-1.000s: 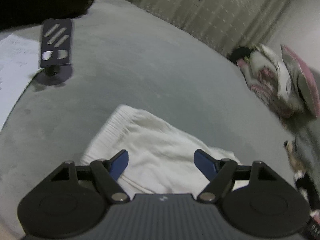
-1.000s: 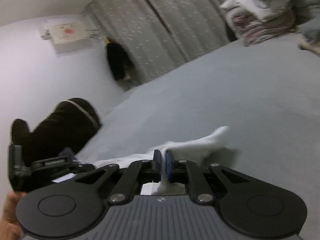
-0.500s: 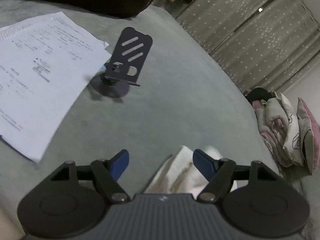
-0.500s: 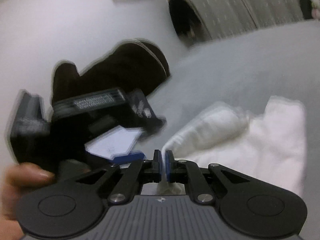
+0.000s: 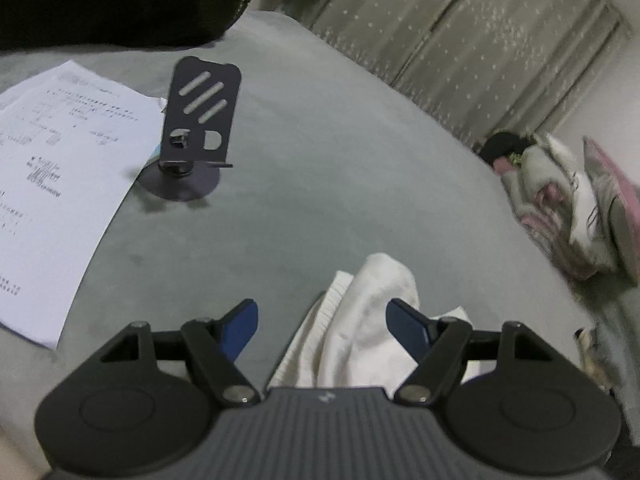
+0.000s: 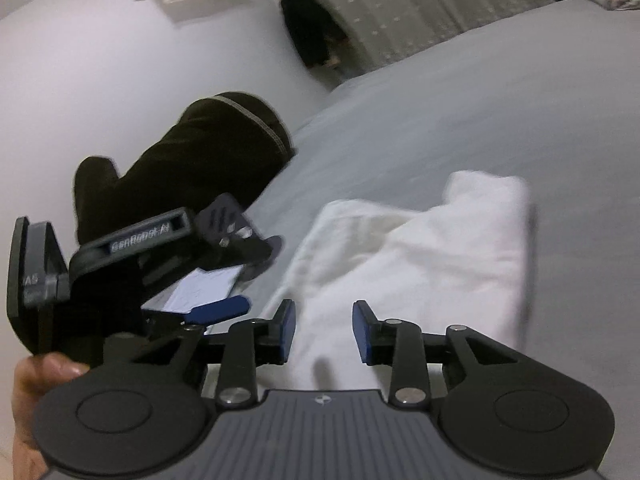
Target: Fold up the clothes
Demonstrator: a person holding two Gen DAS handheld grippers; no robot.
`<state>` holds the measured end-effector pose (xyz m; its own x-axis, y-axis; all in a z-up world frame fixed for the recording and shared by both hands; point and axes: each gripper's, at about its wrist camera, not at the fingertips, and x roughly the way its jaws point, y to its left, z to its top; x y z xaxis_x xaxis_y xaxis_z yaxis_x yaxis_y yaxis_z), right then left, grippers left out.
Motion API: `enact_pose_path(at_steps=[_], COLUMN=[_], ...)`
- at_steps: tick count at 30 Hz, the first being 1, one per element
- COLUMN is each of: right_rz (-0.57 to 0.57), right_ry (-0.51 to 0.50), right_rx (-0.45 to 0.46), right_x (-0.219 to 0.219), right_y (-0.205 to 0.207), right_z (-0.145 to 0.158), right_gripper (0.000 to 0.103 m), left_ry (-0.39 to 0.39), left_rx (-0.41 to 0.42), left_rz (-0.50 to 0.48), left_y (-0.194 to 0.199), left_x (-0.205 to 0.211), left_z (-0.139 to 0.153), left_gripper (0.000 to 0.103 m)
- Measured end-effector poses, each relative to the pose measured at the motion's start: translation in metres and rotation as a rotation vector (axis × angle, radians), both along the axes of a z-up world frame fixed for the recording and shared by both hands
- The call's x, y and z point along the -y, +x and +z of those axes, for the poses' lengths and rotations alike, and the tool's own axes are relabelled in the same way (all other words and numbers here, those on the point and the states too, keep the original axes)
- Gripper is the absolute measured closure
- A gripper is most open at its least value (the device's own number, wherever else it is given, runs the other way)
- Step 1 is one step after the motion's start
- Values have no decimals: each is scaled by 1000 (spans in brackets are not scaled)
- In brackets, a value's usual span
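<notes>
A white garment (image 5: 360, 320) lies folded on the grey bed (image 5: 320, 160). My left gripper (image 5: 322, 320) hovers open over its near left edge, the cloth lying below the gap, nearer the right finger. In the right wrist view the same garment (image 6: 420, 260) lies doubled over, with a thick fold at its far end. My right gripper (image 6: 324, 332) sits over its near edge. Its jaws are opening and the pads stand clear of the cloth. The left gripper shows at the left of that view, one blue finger (image 6: 220, 307) beside the garment, a hand (image 6: 36, 384) holding it.
A dark phone stand (image 5: 196, 132) sits on the bed beside printed paper sheets (image 5: 60, 168). A black cushion (image 5: 120, 0) lies at the far left. A pile of patterned clothes (image 5: 568, 208) sits at the right, in front of curtains (image 5: 480, 40).
My right gripper swung left over the garment, shut on its edge, then its jaws parted and let the cloth drop. The left gripper slid to the garment's left edge.
</notes>
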<state>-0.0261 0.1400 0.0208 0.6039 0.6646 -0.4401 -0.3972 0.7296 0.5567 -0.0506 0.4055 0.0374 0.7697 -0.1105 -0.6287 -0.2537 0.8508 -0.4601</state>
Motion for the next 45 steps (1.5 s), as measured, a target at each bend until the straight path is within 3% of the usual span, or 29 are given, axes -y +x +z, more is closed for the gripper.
enact_pose_path(at_steps=[3,7,15,22,24,27,32,40,42,45], right_rz=[-69,-161,-153,-33,-49,-112,-86,-133,-119,-73], right_ry=[-19,27,6,-136,-192,-184,-256,-207,-173,-203], right_rx=[-6,-28,-32,40,13,-39,27,26,38,85], right_x=[21,53,65,38,33,41,36,43,46,36], right_y=[0,2,26,58,70,83,72,52,39,22], right_z=[0,-4,-4,8,2,-10,-13,-3,0,2], right_gripper=[65,65,65,65,65,70,70,63,63,63], left_ry=[90,180,342,326,328,326,317,237,211,207], left_rx=[12,6,-57,-56,-67,-74,-57,-8,-18,-11], left_rz=[6,-21,-12,19,23,25,32,80,83,70], left_y=[0,6,26,29,32,34,33,18,18,14], left_x=[10,27,54,54,54,53,51,30,27,28], left_z=[3,4,-8,-5,-8,-10,-8,4,5,8], left_gripper=[32,32,31,31,29,29,29,32,32,32])
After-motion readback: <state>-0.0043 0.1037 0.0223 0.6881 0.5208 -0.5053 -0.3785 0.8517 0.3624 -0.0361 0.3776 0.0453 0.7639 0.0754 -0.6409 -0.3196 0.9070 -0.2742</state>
